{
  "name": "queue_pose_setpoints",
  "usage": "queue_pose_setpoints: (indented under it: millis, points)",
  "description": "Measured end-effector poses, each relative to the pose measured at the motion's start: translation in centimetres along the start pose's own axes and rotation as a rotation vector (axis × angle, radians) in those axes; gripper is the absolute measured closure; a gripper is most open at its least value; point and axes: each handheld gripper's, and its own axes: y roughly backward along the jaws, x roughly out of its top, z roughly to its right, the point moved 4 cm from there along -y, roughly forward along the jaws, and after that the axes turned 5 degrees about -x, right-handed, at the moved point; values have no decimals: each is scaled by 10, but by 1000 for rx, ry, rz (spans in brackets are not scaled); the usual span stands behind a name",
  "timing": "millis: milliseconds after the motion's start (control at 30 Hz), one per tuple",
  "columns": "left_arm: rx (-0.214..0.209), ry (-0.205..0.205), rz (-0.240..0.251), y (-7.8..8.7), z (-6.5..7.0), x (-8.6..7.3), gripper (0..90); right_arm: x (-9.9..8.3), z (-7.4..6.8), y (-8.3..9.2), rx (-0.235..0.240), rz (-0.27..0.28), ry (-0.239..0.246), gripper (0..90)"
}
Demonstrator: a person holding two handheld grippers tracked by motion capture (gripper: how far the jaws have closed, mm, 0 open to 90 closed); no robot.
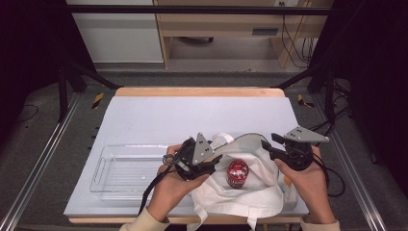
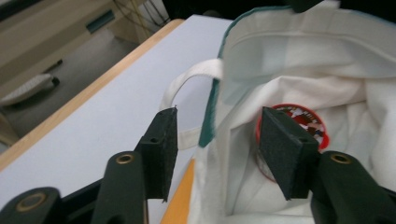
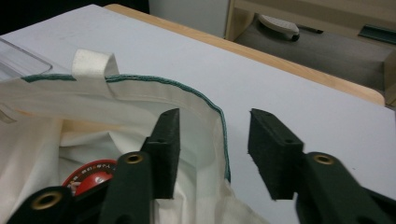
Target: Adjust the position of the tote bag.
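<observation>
With the red-lidded can (image 1: 237,173) sitting inside, both the left gripper (image 1: 211,166) and right gripper (image 1: 266,144) are straddling the white cloth bag's (image 1: 250,197) green-edged rim, jaws spread, gripping nothing.

The tote bag (image 1: 250,192) was soft off-white cloth, matt, with green stitched trim. The can (image 1: 237,173) inside had a glossy red printed lid. The tray (image 1: 126,169) was clear shiny plastic. The table (image 1: 159,115) wore a smooth matt grey-blue cover with a wood edge.
</observation>
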Motion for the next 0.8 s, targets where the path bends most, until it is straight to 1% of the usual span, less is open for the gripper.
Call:
queue_pose_setpoints:
  millis: [33, 67, 133, 200, 233, 267, 333, 400, 433, 467, 500, 533, 567, 633, 667, 733, 767, 800]
  points:
    - [3, 5, -11, -2, -2, -2, 449, 0, -1, 4, -7, -7, -2, 460]
    - [1, 3, -25, -4, -4, -3, 445, -1, -1, 9, -14, -16, -6, 448]
    - [11, 5, -39, -6, -6, -7, 446, -5, -5, 19, -18, -26, -9, 439]
    - [16, 3, -58, -8, -9, -11, 458, -11, -10, 26, -21, -42, -10, 437]
    - [12, 0, -68, -9, -10, -13, 485, -15, -12, 28, -26, -53, 0, 437]
    - [12, -1, -88, -11, -11, -16, 502, -20, -15, 30, -30, -65, 3, 436]
    - [4, -4, -109, -14, -13, -19, 541, -28, -17, 32, -46, -86, 14, 435]
    - [2, 9, -124, -17, -17, -23, 587, -35, -17, 32, -77, -119, 22, 439]
    - [-5, 16, -131, -18, -18, -24, 656, -39, -15, 32, -91, -141, 18, 446]
    - [-12, 27, -135, -19, -19, -25, 685, -41, -14, 31, -98, -152, 18, 454]
    - [-20, 31, -148, -19, -20, -25, 712, -43, -14, 30, -98, -161, 19, 467]
    - [-29, 32, -144, -21, -20, -26, 762, -45, -14, 29, -91, -170, 13, 500]
    - [-27, 35, -149, -22, -20, -26, 794, -47, -14, 28, -83, -173, 19, 541]
    - [-36, 45, -149, -25, -21, -27, 838, -48, -12, 25, -80, -187, 19, 655]
    - [-35, 46, -160, -26, -22, -28, 852, -48, -11, 24, -86, -185, 18, 701]
    - [-38, 56, -163, -29, -24, -29, 871, -49, -7, 23, -101, -190, 12, 783]
    - [-37, 59, -169, -30, -25, -29, 874, -50, -3, 22, -118, -193, 23, 825]
    - [-39, 61, -173, -30, -27, -30, 875, -51, -1, 22, -127, -198, 21, 868]
